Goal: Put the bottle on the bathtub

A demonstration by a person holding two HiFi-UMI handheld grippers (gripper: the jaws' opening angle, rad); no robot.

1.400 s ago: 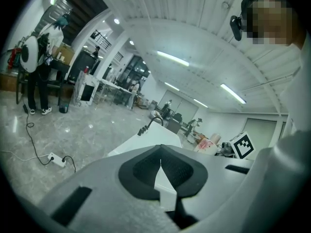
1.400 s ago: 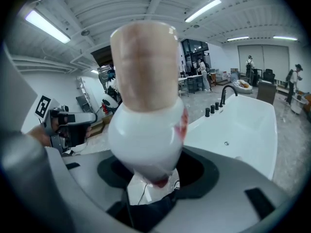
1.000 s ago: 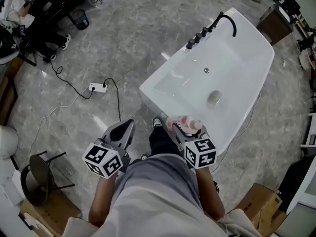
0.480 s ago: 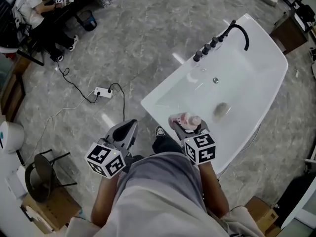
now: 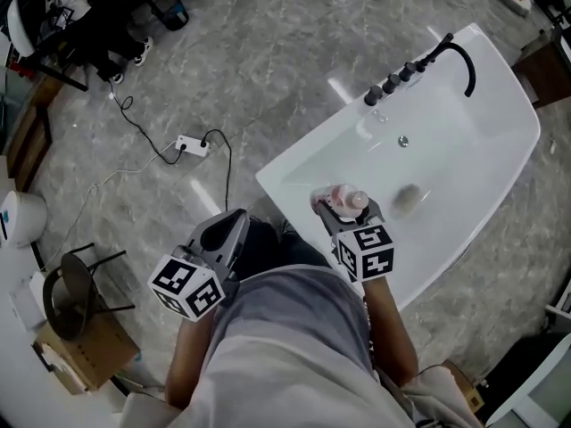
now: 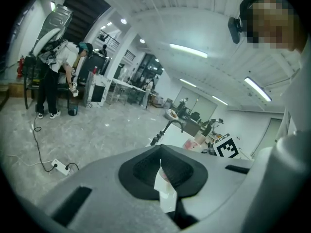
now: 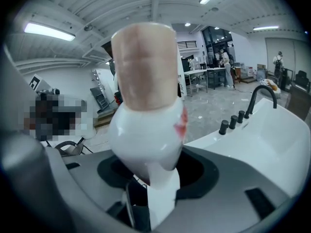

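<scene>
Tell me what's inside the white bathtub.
A small round metal fitting and a grey oval patch. The right hand-held gripper with its white pink-capped bottle covers the near edge.

Person wears a light grey top (image 5: 294, 328), reading paler, near cream, toward the shoulders. Sleeves (image 5: 134, 407) are pale and the forearms are uncovered. Dark trousers (image 5: 268, 250) show below the hem. A black head unit (image 6: 237, 24) sits on a black band, seen in the left gripper view.

Left claw (image 5: 234, 218): smooth grey moulded shell, narrowing toward the tips, with dark inner faces. Its rear carries the left marker cube (image 5: 187, 289), white faces each with a black square pattern.

Right claw (image 5: 342, 212): same grey shell, with the right marker cube (image 5: 366, 253) of the same kind.

Along the jaws, each shell shows a black oval recess (image 6: 146, 171) at centre and slim dark slots (image 6: 72, 205) on the flanks.
</scene>
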